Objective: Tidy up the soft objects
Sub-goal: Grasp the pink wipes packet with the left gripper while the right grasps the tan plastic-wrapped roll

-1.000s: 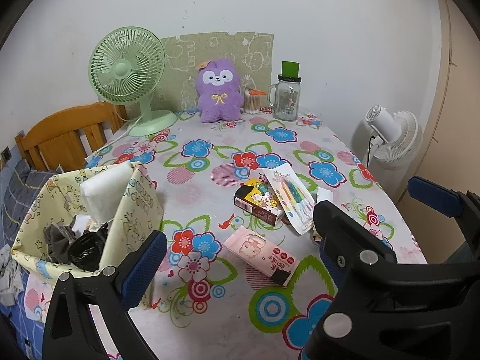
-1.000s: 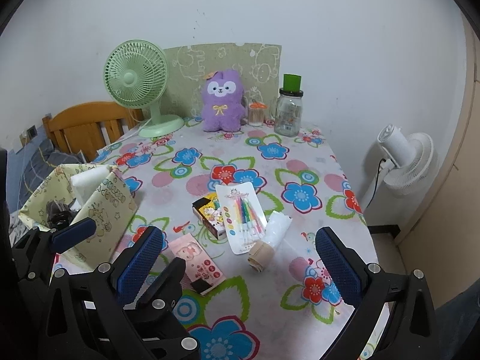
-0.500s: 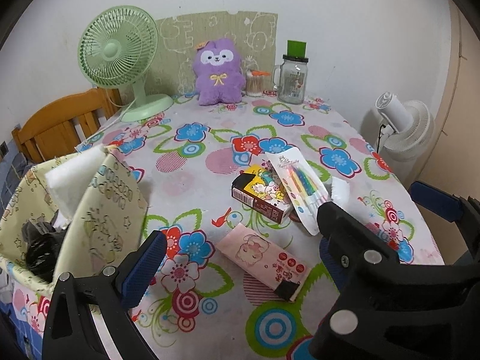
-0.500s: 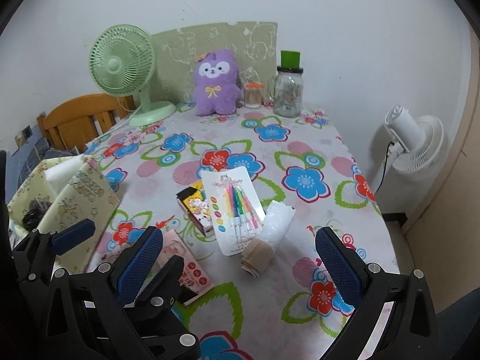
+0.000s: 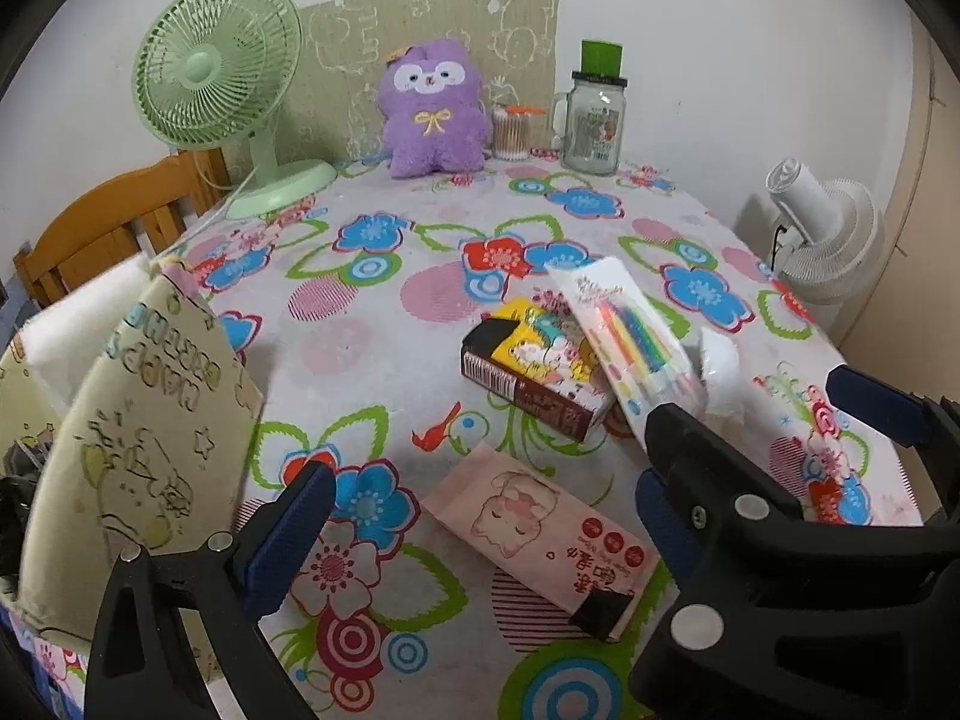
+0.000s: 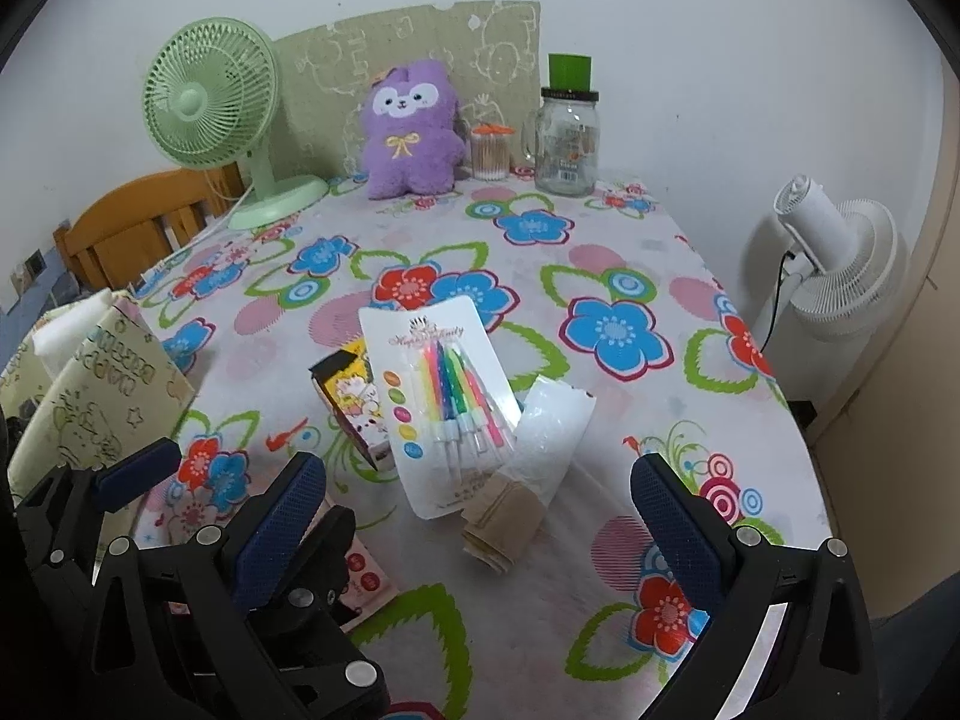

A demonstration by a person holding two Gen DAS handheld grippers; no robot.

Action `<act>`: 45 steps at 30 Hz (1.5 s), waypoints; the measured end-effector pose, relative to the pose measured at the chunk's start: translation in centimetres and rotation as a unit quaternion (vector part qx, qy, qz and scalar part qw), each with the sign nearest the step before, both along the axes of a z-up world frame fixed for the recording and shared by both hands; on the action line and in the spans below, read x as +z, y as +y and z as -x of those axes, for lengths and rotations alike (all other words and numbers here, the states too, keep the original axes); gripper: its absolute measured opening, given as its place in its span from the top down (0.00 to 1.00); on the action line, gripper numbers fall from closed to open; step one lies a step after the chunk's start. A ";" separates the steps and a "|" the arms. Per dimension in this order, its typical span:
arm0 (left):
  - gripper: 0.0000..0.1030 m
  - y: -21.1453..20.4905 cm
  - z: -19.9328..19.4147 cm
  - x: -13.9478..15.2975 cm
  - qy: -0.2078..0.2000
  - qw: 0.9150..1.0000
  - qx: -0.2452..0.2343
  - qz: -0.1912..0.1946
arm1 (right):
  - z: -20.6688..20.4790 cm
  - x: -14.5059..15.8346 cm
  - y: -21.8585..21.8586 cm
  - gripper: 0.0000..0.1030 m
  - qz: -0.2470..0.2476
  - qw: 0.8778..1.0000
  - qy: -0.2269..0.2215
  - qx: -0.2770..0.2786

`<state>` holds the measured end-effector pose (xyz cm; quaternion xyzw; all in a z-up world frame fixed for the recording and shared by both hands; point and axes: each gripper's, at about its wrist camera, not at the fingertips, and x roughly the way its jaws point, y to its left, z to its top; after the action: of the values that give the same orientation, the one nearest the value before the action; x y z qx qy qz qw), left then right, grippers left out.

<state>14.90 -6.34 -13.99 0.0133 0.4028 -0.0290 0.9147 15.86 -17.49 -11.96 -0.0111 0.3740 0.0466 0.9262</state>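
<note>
Soft packet [image 6: 549, 441] lies under the candle card [image 6: 441, 402] on the surface; both grippers' jaws gape wide (nothing held), likely approaching.

At the back of the bench [image 6: 600, 276] we see a row along the wall: the desk fan [image 6: 210, 102] on the left, then the plush toy [image 6: 411, 132], a cotton-swab jar [image 6: 492, 150] and a glass mug [image 6: 567, 144] to its right. In the middle lies a candle card [image 6: 438, 396], its left edge resting on a small box [image 6: 351, 396]. Just right of the card lies a plastic sleeve [image 6: 552, 432], with a folded bandage [image 6: 501, 522] in front of it. A tissue pack [image 5: 540, 534] lies nearer us, left of the bandage. The fabric bin [image 5: 138, 438] sits at the bench's left edge, a foam block [image 5: 78, 324] in it. A floor fan [image 6: 840, 264] stands off the bench, right.
</note>
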 end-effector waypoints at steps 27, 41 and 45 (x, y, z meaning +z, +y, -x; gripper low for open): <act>0.22 -1.2 0.7 -1.7 0.037 0.999 -0.009 0.015 | 0.0 -2.3 -0.4 0.00 0.003 1.000 0.023 -0.005; 0.30 -3.2 -0.5 -2.1 0.033 0.999 -0.011 0.011 | -1.3 -2.6 -2.1 0.00 0.016 0.999 0.029 -0.018; 0.42 -3.2 -0.4 -2.0 0.027 0.999 -0.024 0.008 | -1.5 -3.0 -2.5 0.01 0.011 0.999 0.034 -0.016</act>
<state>15.31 -9.56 -16.00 0.0147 0.4265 -0.0546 0.9027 17.33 -19.94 -14.94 -0.0139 0.4062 0.0278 0.9132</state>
